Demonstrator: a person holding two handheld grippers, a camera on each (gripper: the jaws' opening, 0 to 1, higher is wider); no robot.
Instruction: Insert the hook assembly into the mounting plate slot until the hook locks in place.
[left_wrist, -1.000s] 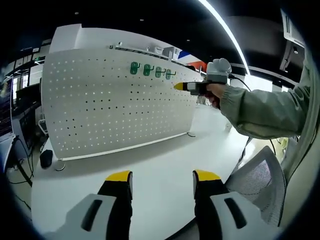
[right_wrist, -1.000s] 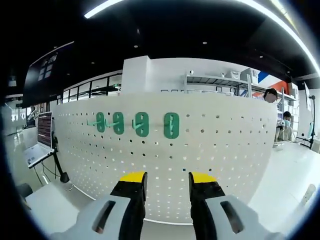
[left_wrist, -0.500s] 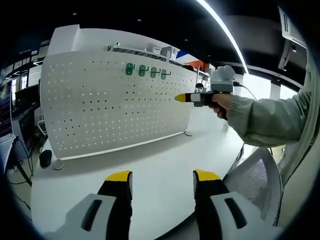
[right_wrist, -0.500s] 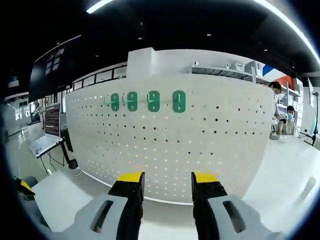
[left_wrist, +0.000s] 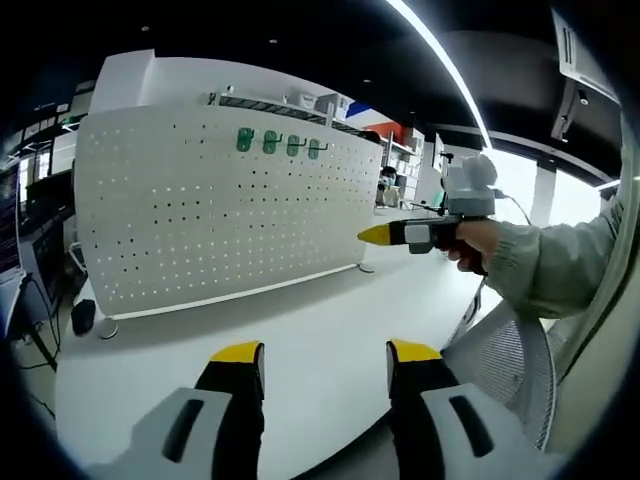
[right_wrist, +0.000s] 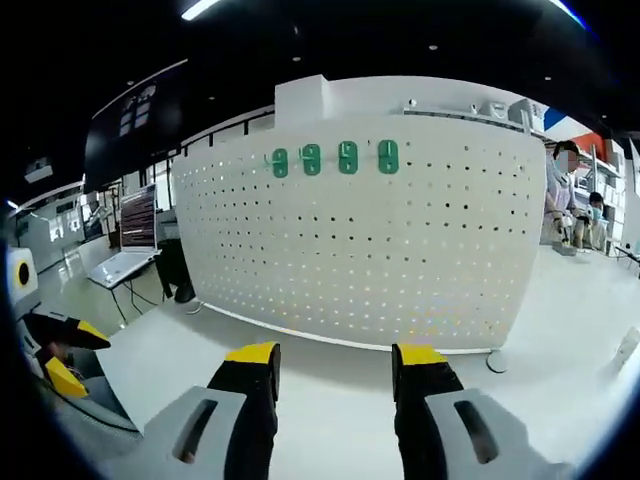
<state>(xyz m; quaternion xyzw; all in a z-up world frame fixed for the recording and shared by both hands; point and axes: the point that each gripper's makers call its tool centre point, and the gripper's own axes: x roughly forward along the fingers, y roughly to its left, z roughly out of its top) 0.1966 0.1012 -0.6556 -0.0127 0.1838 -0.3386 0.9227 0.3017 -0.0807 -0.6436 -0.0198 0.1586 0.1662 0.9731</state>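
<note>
Upright on the white table (left_wrist: 330, 330) stands the white perforated mounting plate (left_wrist: 220, 220), and four green hook assemblies (left_wrist: 280, 143) hang in a row along its top rows of holes. From the right gripper view the same four hooks (right_wrist: 332, 159) sit side by side near the upper edge of the plate (right_wrist: 370, 240), well apart from both grippers.

The left gripper (left_wrist: 325, 362) hovers over the table edge with its yellow-tipped jaws spread apart and nothing between them. Its fingertips (left_wrist: 238, 352) point toward the foot of the plate, which lies well ahead. It also appears at the left edge of the right gripper view (right_wrist: 60, 355) — dark body, yellow tips, jaws parted.

The right gripper (right_wrist: 336, 362) likewise has its jaws wide and empty, aimed at the lower part of the plate across a stretch of bare table (right_wrist: 330, 400). In the left gripper view it comes in from the right (left_wrist: 372, 235), held by a hand (left_wrist: 470, 243) in a pale green sleeve (left_wrist: 560, 270); from this side angle its jaws overlap, so their spread cannot be judged there.

A grey mesh chair (left_wrist: 505, 360) sits beside the table, and a laptop (right_wrist: 135, 235) stands open to the left of the plate.
</note>
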